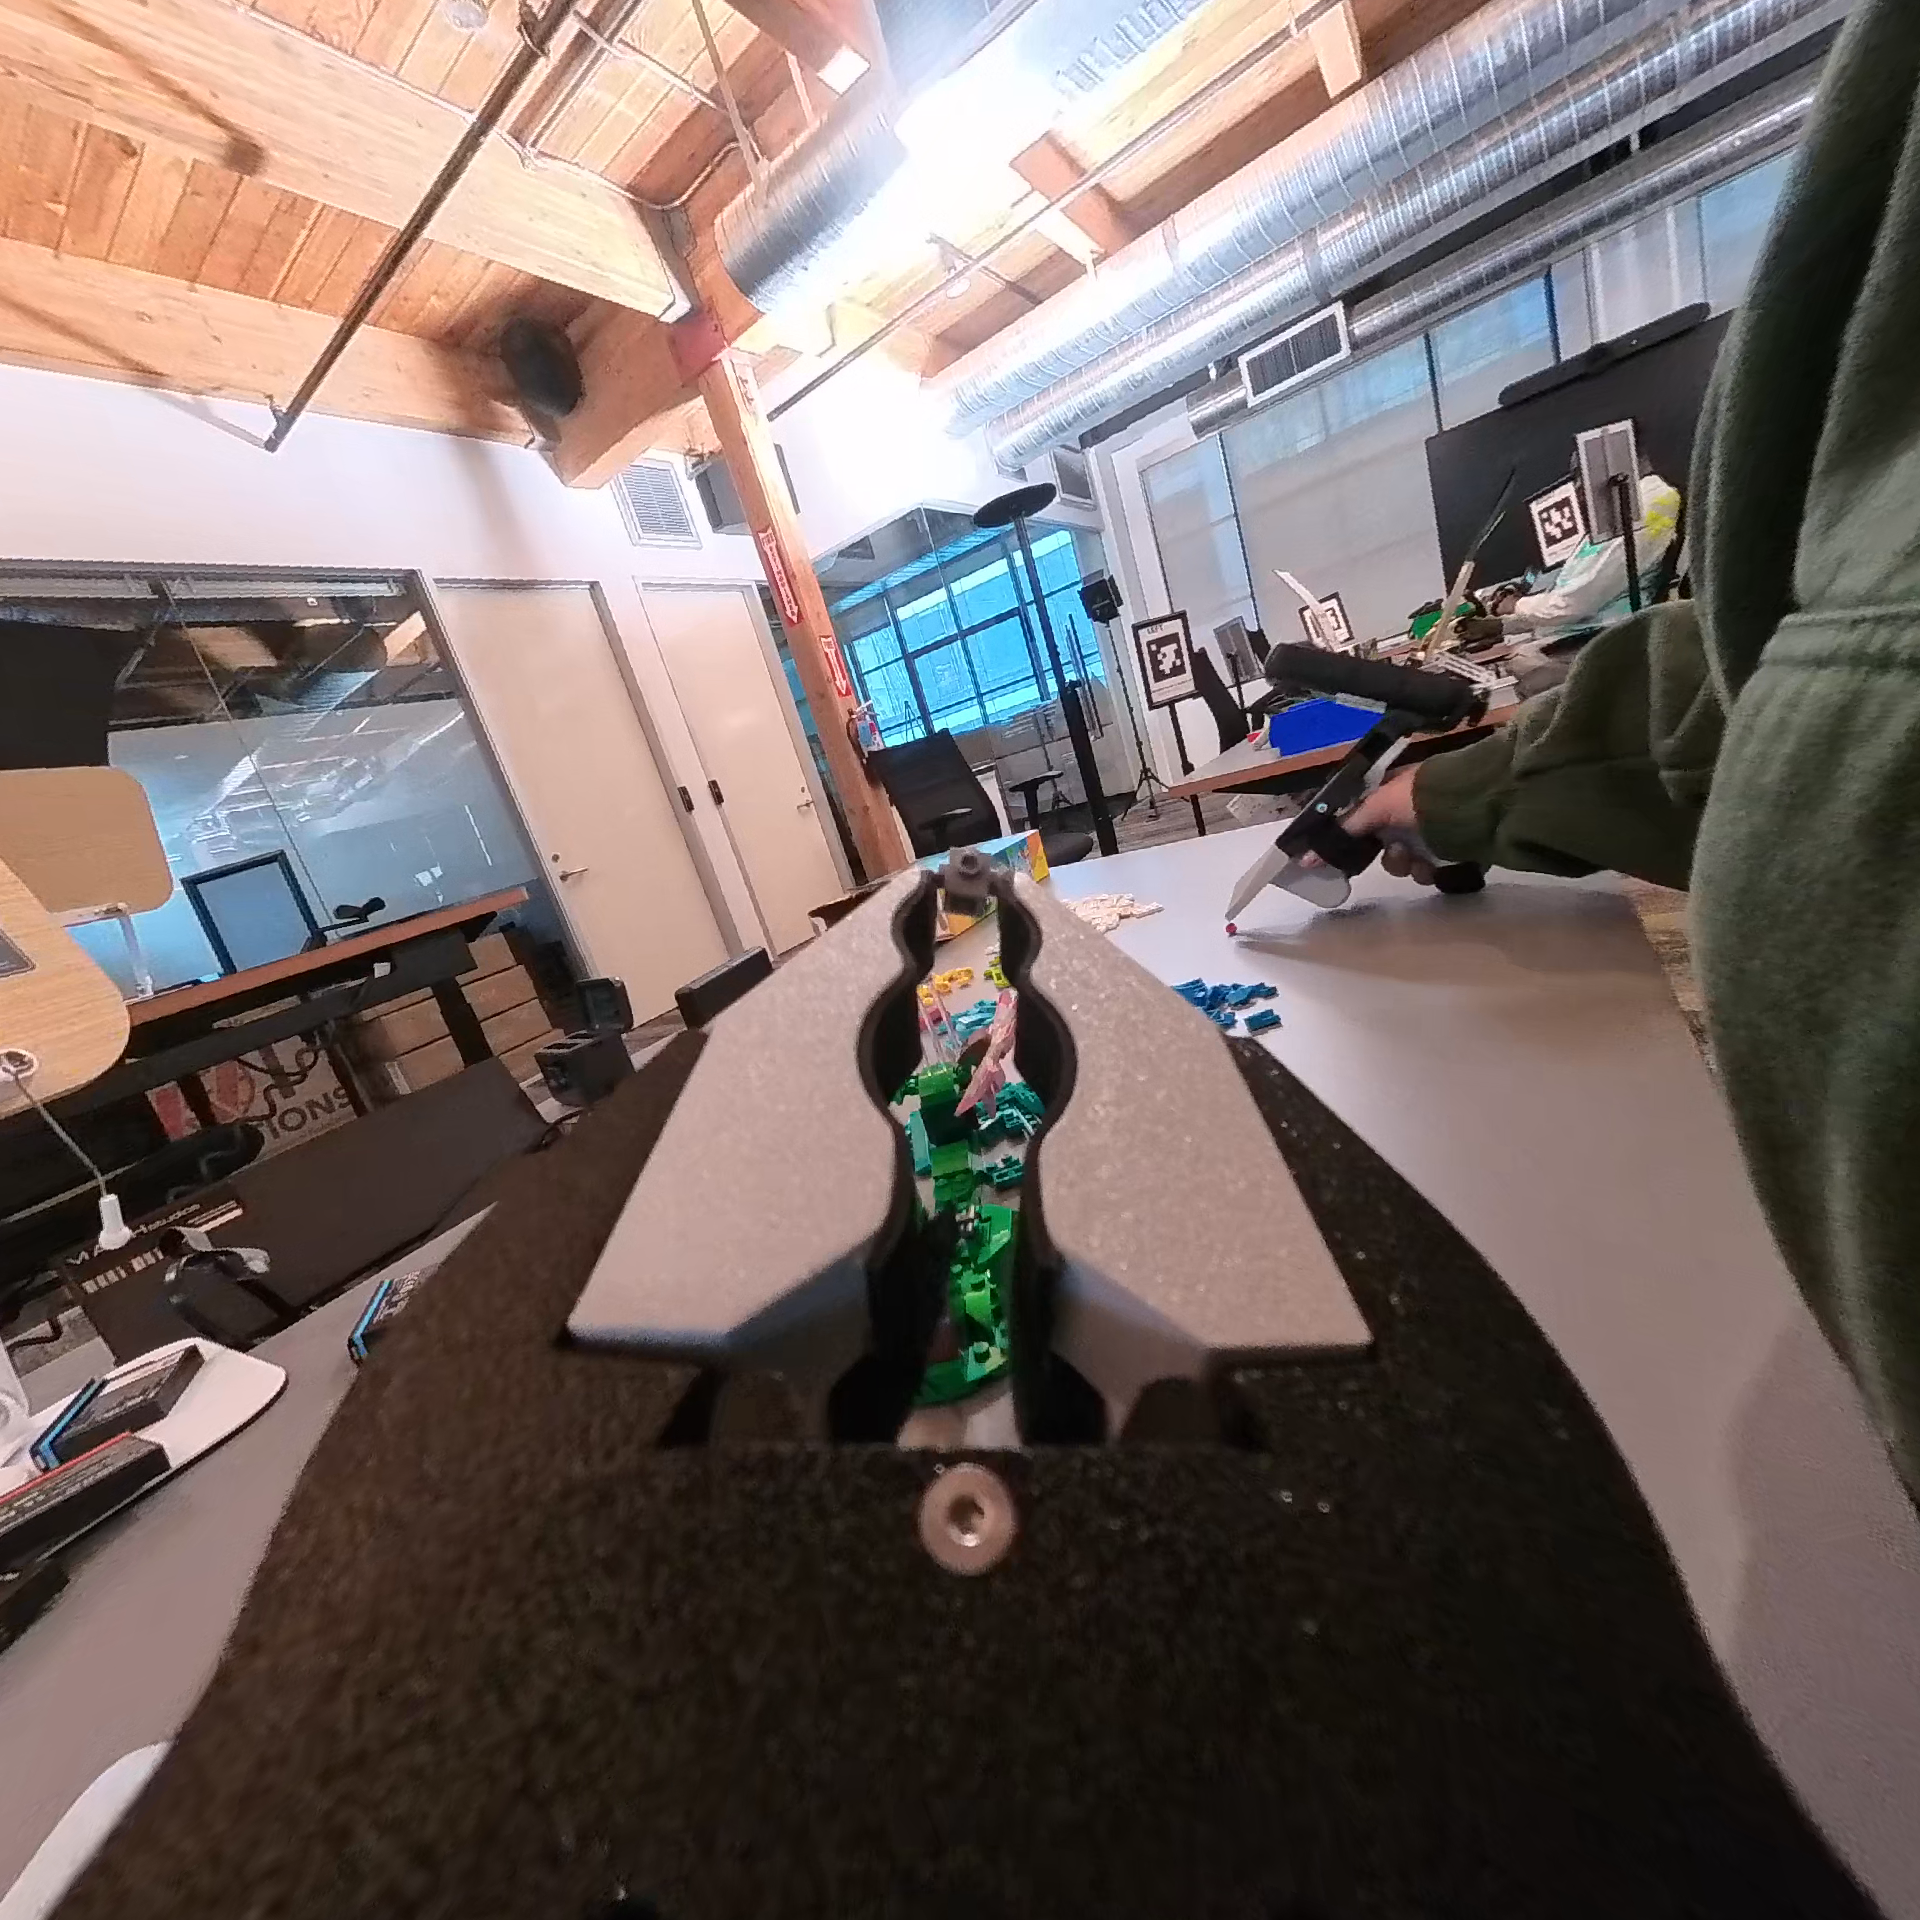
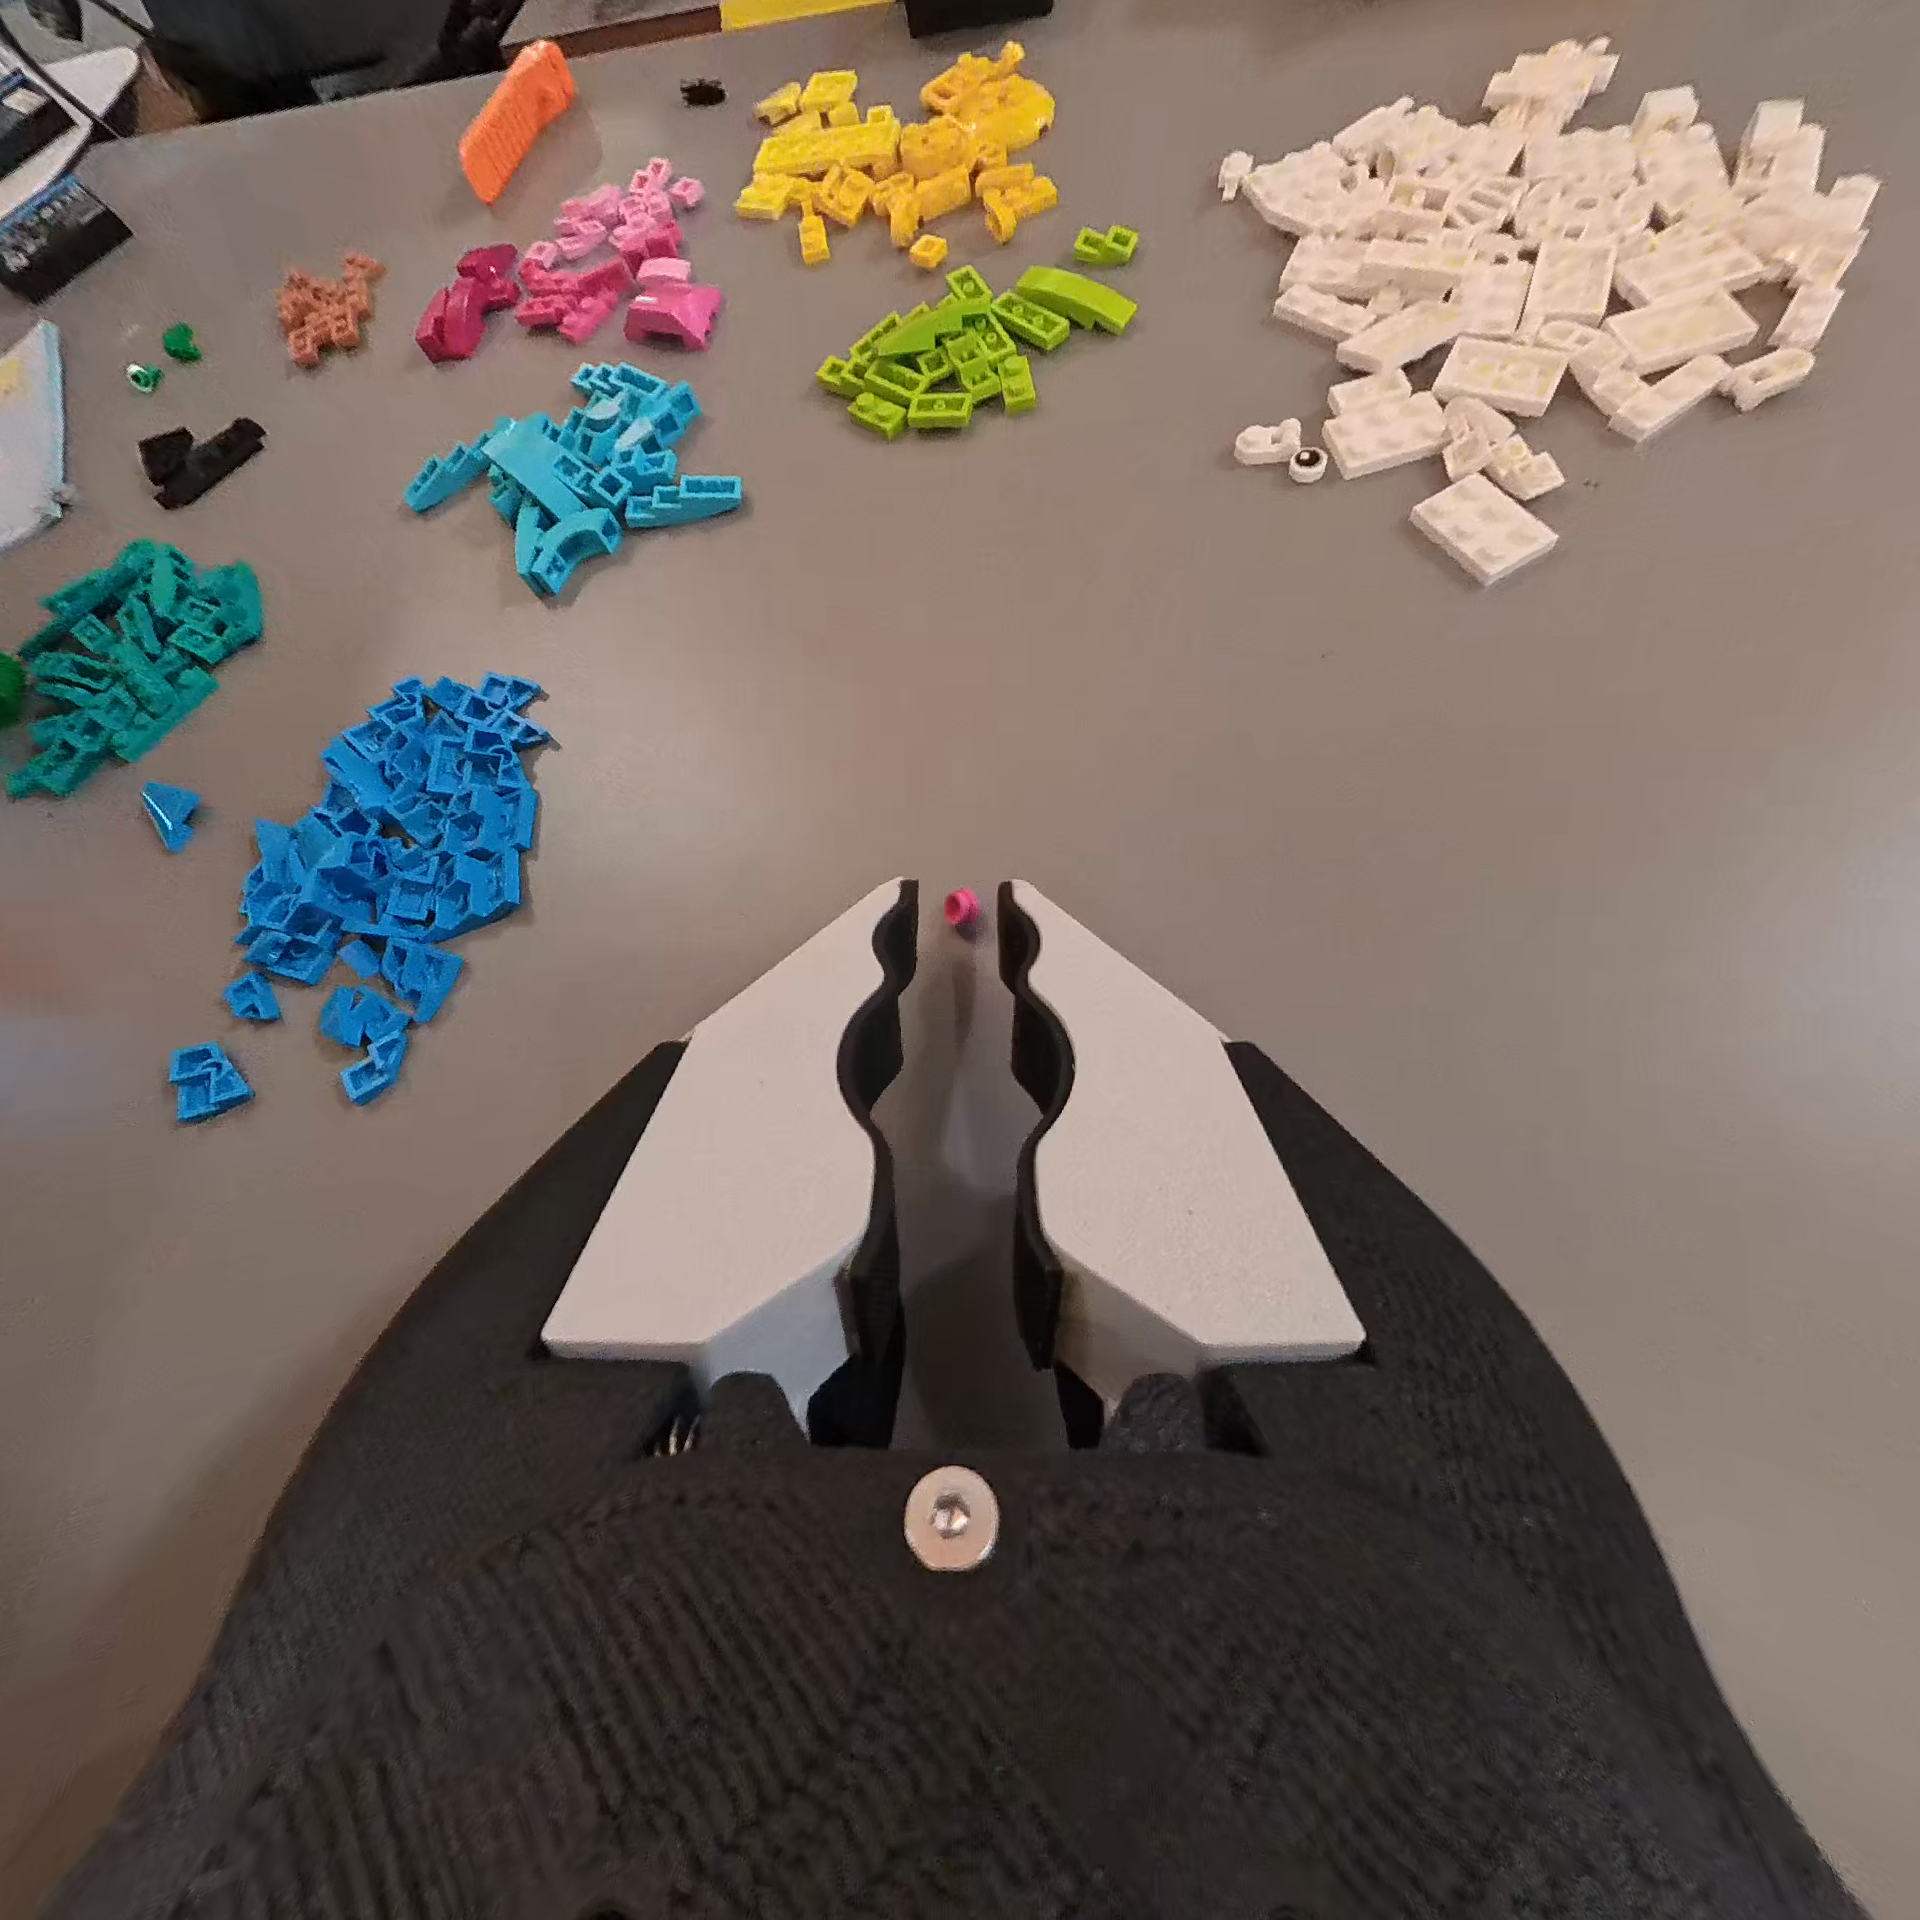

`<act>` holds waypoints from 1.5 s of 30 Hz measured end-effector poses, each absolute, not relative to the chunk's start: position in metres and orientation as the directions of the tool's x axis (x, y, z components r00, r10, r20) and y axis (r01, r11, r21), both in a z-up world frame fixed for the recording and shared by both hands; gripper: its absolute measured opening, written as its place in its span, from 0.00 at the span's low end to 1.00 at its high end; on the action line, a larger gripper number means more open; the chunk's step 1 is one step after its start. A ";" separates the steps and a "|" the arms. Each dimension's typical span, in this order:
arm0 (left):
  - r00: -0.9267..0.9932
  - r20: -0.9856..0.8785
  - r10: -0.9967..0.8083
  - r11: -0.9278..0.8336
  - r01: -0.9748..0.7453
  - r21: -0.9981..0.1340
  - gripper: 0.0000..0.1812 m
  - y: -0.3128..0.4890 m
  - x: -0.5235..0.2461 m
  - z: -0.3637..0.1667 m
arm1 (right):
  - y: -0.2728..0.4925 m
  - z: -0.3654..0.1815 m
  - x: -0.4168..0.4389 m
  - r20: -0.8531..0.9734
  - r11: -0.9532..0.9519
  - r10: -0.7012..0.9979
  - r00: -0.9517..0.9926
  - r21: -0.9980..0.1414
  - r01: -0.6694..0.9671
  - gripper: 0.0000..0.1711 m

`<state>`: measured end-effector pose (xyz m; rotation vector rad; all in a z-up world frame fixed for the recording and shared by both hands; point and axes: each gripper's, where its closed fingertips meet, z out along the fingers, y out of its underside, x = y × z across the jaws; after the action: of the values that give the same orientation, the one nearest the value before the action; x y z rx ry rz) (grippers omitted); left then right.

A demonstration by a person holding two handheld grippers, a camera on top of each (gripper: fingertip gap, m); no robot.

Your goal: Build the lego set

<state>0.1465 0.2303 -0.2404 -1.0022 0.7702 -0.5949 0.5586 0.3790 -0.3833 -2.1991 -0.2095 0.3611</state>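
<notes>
While the grey worktop (image 2: 1247, 790) is spread with colour-sorted brick piles, the largest, the white pile (image 2: 1558, 281), is found toward its far right corner and the blue pile (image 2: 395, 862) toward its left edge. The right gripper (image 2: 958, 902) is held low with its jaws slightly parted around a tiny magenta stud (image 2: 962, 907), not clamped. The left gripper (image 1: 966, 881) is raised, pinched shut on a small grey piece (image 1: 966, 878).

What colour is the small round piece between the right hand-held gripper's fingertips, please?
Magenta pink; the small round piece shows best in the right wrist view.
</notes>
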 end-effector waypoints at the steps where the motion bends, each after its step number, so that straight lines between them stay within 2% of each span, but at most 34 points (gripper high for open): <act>1: 0.598 -0.289 -0.747 0.423 0.093 -0.902 0.04 0.230 0.146 -0.241 | 0.380 -0.384 0.559 -0.194 -0.613 0.278 0.941 -0.790 0.018 0.07; 7: 0.598 -0.283 -0.750 0.417 0.095 -0.904 0.04 0.231 0.146 -0.241 | 0.381 -0.391 0.558 -0.185 -0.640 0.304 0.935 -0.766 0.057 0.02; 13: 0.597 -0.284 -0.750 0.421 0.099 -0.902 0.04 0.230 0.145 -0.241 | 0.378 -0.388 0.542 -0.113 -0.607 0.380 0.918 -0.780 0.155 0.01; 17: 0.601 -0.289 -0.745 0.427 0.097 -0.899 0.05 0.231 0.146 -0.242 | 0.367 -0.360 0.485 0.100 -0.421 0.551 0.829 -0.824 0.379 0.01; 20: 0.602 -0.293 -0.743 0.431 0.095 -0.897 0.04 0.232 0.148 -0.240 | 0.344 -0.361 0.423 0.324 -0.268 0.707 0.628 -0.700 0.662 0.01; 23: 0.605 -0.294 -0.740 0.436 0.099 -0.895 0.05 0.234 0.148 -0.241 | 0.320 -0.356 0.356 0.473 -0.028 0.785 0.401 -0.619 0.785 0.01; 27: 0.606 -0.295 -0.738 0.443 0.106 -0.890 0.05 0.234 0.147 -0.240 | 0.282 -0.362 0.273 0.588 0.295 0.803 0.095 -0.531 0.794 0.01; 32: 0.610 -0.300 -0.733 0.452 0.107 -0.885 0.05 0.232 0.146 -0.239 | 0.268 -0.381 0.226 0.707 0.539 0.686 -0.173 -0.333 0.774 0.01; 36: 0.613 -0.305 -0.729 0.458 0.105 -0.883 0.05 0.231 0.148 -0.237 | 0.266 -0.391 0.217 0.749 0.641 0.581 -0.319 -0.180 0.746 0.01; 45: 0.609 -0.313 -0.729 0.467 0.109 -0.877 0.05 0.232 0.148 -0.234 | 0.260 -0.391 0.218 0.725 0.690 0.553 -0.411 -0.122 0.713 0.03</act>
<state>0.1479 0.2319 -0.2337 -0.9520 0.7593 -0.5797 0.2181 0.2598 -0.3905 -0.9661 -2.1208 -0.2634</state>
